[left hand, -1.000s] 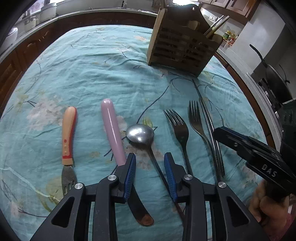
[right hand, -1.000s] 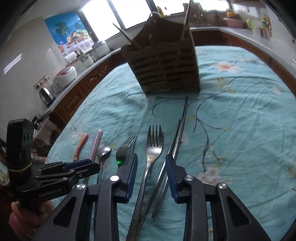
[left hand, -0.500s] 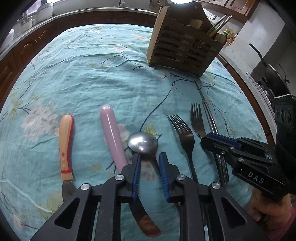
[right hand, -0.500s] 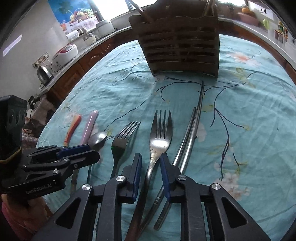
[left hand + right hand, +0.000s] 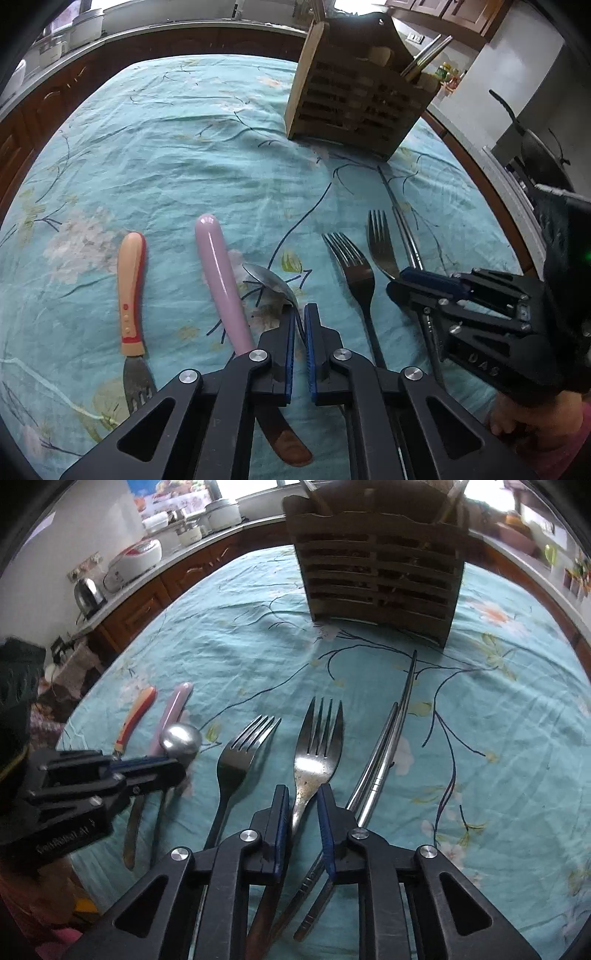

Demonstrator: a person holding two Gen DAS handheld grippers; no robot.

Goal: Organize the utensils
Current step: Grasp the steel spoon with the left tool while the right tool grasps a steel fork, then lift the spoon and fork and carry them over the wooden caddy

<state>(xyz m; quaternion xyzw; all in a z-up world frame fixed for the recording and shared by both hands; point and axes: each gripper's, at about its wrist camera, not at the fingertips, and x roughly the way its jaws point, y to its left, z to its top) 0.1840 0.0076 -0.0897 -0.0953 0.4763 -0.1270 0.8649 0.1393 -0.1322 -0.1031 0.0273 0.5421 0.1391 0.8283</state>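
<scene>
On the teal floral cloth lie several utensils in a row. My left gripper [image 5: 300, 314] is shut on the neck of the steel spoon [image 5: 271, 280], whose bowl is tipped up on edge; the right wrist view shows that spoon [image 5: 181, 738] at the left gripper's [image 5: 177, 766] tips. My right gripper [image 5: 301, 794] is closed around the handle of the silver fork [image 5: 317, 760], which lies flat. A dark fork [image 5: 236, 764] lies to its left and long metal chopsticks [image 5: 391, 738] to its right. The slatted wooden utensil holder [image 5: 354, 96] stands at the far side.
A pink-handled knife [image 5: 218, 266] and an orange-handled small fork [image 5: 130, 280] lie left of the spoon. Wooden counters ring the table, with a rice cooker [image 5: 136, 555] and kettle [image 5: 86, 594]. A wok [image 5: 535, 147] sits far right. A hand [image 5: 532, 424] holds the right gripper.
The left jaws have closed on the spoon's neck and its bowl has tipped up. The right gripper has shifted over the silver fork, rolled, and narrowed around its handle.
</scene>
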